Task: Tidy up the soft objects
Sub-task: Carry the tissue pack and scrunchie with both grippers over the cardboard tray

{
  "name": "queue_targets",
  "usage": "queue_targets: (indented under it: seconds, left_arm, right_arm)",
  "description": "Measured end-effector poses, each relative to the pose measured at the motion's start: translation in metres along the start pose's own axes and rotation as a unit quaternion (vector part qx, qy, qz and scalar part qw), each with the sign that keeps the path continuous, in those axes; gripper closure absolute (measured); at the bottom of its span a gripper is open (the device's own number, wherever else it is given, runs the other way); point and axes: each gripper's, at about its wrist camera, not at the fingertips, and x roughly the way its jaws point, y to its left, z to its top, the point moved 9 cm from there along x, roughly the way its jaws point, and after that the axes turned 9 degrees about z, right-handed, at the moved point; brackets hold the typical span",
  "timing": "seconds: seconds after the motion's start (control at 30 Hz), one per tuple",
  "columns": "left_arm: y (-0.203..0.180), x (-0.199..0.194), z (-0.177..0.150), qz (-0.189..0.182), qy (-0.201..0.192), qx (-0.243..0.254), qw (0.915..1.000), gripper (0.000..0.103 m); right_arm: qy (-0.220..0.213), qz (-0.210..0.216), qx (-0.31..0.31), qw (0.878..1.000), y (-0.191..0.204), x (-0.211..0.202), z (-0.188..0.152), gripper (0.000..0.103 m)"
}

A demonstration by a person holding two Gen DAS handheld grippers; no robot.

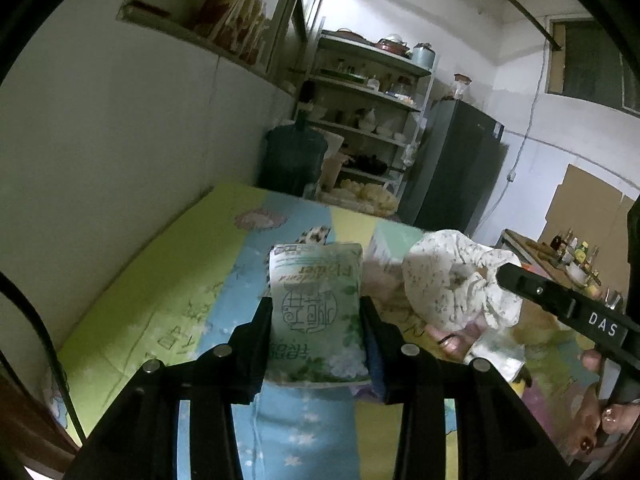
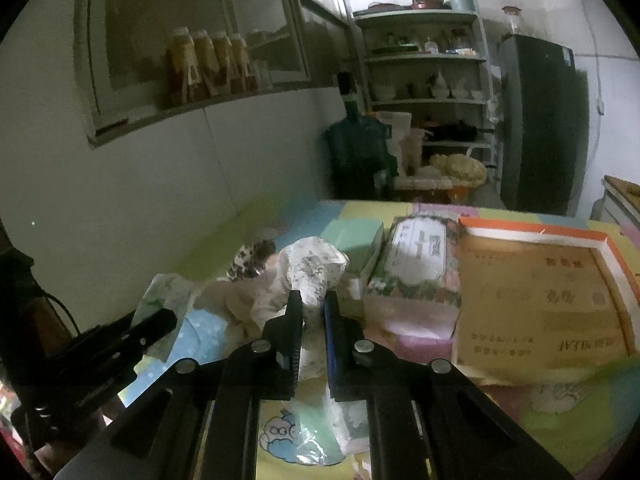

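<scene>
Left gripper (image 1: 316, 316) clamps green tissue pack (image 1: 316, 300); right gripper (image 2: 313, 312) pinches floral scrunchie (image 2: 310, 270), left of tissue box (image 2: 416, 264).

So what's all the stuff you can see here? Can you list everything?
tissue pack: one, pale green, between the left gripper's fingers
floral cloth: one, white with small flowers, pinched by the right gripper
leopard scrunchie: one, black and white, on the mat behind the cloth
tissue box: one, flowered, on the mat at the right
cardboard box: one, brown with an orange rim, far right
play mat: one, green, blue and yellow, covering the table
water jug: one, dark blue, behind the table
shelves: one rack, white, full of dishes
fridge: one, dark, beside the shelves
left gripper: black, shut on the pack
right gripper: black, shut on the cloth
</scene>
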Motion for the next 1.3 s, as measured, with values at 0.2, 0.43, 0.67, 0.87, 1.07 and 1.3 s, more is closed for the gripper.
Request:
queue_targets:
  seconds: [0.2, 0.43, 0.67, 0.87, 1.07, 1.3]
  left_arm:
    - [-0.015, -0.006, 0.020, -0.004, -0.016, 0.010, 0.9998, 0.061]
    - [-0.040, -0.003, 0.040, -0.007, -0.024, 0.025, 0.9994, 0.061]
    - [-0.068, 0.007, 0.054, -0.011, -0.024, 0.042, 0.9988, 0.061]
    - [-0.095, 0.014, 0.059, -0.021, -0.023, 0.058, 0.9978, 0.062]
    - [-0.130, 0.024, 0.064, -0.039, -0.020, 0.076, 0.9961, 0.061]
    - [-0.168, 0.038, 0.064, -0.059, -0.014, 0.091, 0.9940, 0.062]
  right_arm:
    - [-0.021, 0.006, -0.001, 1.000, -0.001, -0.016, 0.014, 0.093]
    - [-0.037, 0.004, 0.005, 0.999, -0.013, -0.029, 0.031, 0.093]
    - [-0.052, -0.002, 0.013, 0.999, -0.032, -0.041, 0.041, 0.093]
    - [-0.064, -0.010, 0.023, 0.998, -0.053, -0.053, 0.049, 0.093]
    - [-0.073, -0.021, 0.036, 0.996, -0.077, -0.067, 0.051, 0.093]
    - [-0.081, -0.037, 0.054, 0.995, -0.107, -0.082, 0.048, 0.093]
